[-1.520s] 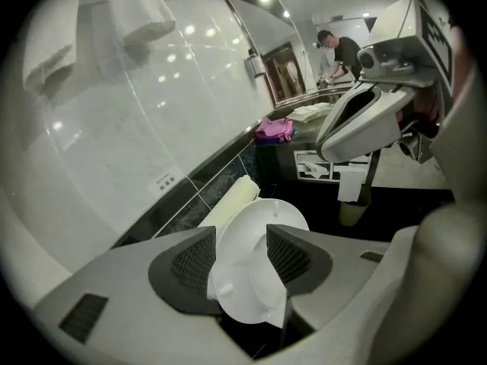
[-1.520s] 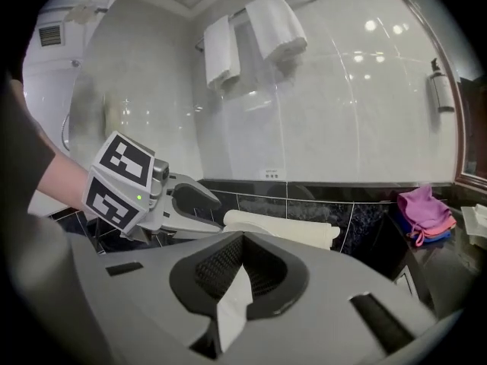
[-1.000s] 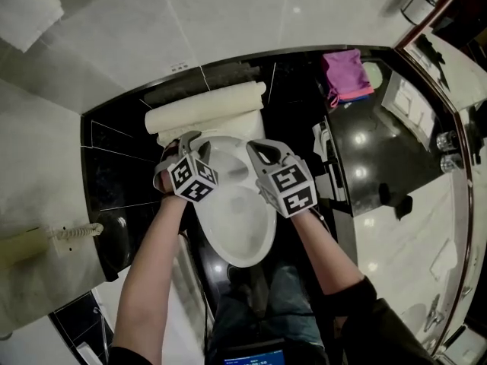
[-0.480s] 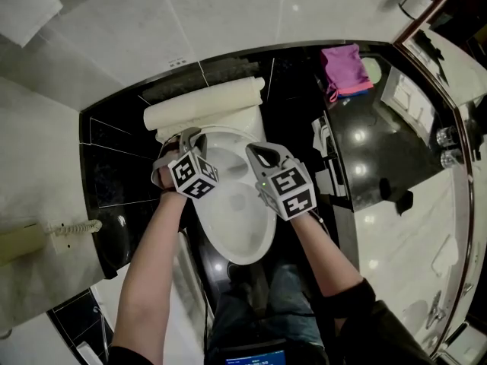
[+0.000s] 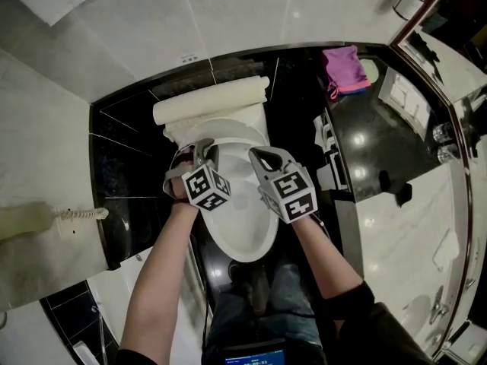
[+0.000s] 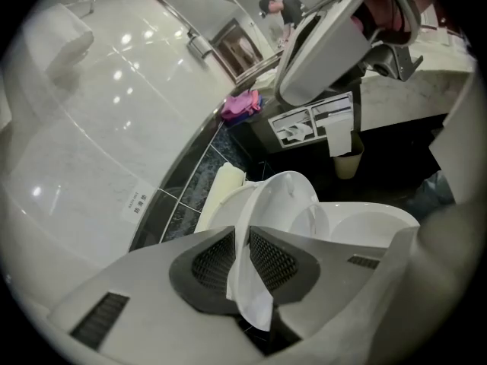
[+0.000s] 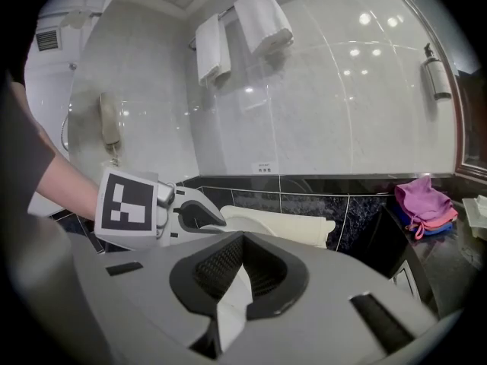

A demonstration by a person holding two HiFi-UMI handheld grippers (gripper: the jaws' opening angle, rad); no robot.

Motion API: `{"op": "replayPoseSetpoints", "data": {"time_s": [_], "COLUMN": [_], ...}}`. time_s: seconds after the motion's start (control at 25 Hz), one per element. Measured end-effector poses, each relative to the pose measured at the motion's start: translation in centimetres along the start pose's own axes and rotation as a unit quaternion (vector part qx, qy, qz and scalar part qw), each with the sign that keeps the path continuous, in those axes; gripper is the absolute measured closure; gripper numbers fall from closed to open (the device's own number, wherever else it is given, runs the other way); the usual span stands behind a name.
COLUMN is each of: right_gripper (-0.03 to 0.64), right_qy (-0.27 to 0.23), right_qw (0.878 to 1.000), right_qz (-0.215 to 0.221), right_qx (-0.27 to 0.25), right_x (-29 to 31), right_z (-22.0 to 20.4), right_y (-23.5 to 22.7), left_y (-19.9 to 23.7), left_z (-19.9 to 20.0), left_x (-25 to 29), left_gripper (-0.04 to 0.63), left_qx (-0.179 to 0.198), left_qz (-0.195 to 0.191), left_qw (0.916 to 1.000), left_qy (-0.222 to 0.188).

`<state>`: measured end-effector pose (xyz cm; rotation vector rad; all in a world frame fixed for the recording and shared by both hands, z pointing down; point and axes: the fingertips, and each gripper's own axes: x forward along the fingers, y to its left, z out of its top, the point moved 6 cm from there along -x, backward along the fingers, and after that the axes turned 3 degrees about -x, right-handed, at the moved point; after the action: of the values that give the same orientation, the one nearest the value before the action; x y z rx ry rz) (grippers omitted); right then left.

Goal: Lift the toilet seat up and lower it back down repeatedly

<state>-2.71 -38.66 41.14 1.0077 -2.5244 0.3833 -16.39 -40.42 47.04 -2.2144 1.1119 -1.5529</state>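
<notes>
The white toilet seat (image 5: pixel 242 230) lies over the bowl below the cream tank (image 5: pixel 209 101). My left gripper (image 5: pixel 202 150) is at the seat's left rear rim. In the left gripper view the seat's thin white edge (image 6: pixel 262 204) runs between the pads of the left gripper (image 6: pixel 242 238), whose jaws have just been closing onto it; the seat stands tilted up from the bowl (image 6: pixel 373 230). My right gripper (image 5: pixel 259 157) is at the right rear rim. In the right gripper view the right gripper (image 7: pixel 242 248) is shut on a white edge (image 7: pixel 228 306) of the seat.
A black ledge (image 5: pixel 122 150) surrounds the tank, with white tiled wall behind. A pink cloth (image 5: pixel 344 71) lies on the dark counter (image 5: pixel 380 147) at the right. A wall handset (image 5: pixel 30 223) hangs at the left. Towels (image 7: pixel 240 25) hang on a rail. The person's legs are just below the bowl.
My left gripper has shifted right and toward me along the seat's rim. The right gripper has moved only slightly. The seat stays between both pairs of jaws.
</notes>
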Motion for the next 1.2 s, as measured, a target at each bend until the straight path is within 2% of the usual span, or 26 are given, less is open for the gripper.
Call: {"op": "replayPoseSetpoints", "data": {"time_s": [0.28,0.56,0.72,1.0,1.2], "right_gripper": [0.597,0.597,0.597,0.597,0.597], "right_qy": [-0.002,0.011,0.028,0.028,0.014], "right_qw": [1.000,0.998,0.998,0.999,0.999], "right_qz": [-0.023,-0.060,-0.062,-0.045,-0.029], "right_qx": [-0.004,-0.005,-0.001,0.004,-0.002], "right_x": [-3.3,-7.9,-10.3,-14.8,-17.2], "right_z": [-0.2,-4.0,-7.0,-11.5,-15.8], "right_y": [4.1,9.0,11.4,13.3,13.3], "left_y": [-4.5,-10.9,-15.3,-22.4,-26.6], "left_z": [-0.5,-1.3,-2.6,-3.5,-4.2], "left_x": [-4.2,-8.3,-10.2,-13.3,-14.0], "left_gripper": [0.538,0.537,0.535,0.534,0.532], "left_qx": [0.028,0.049,0.061,0.049,0.028], "left_qz": [0.005,0.017,0.031,0.056,0.095], "left_qw": [0.9995,0.9977,0.9972,0.9968,0.9949], "left_qy": [-0.016,-0.042,-0.031,-0.031,-0.020]}}
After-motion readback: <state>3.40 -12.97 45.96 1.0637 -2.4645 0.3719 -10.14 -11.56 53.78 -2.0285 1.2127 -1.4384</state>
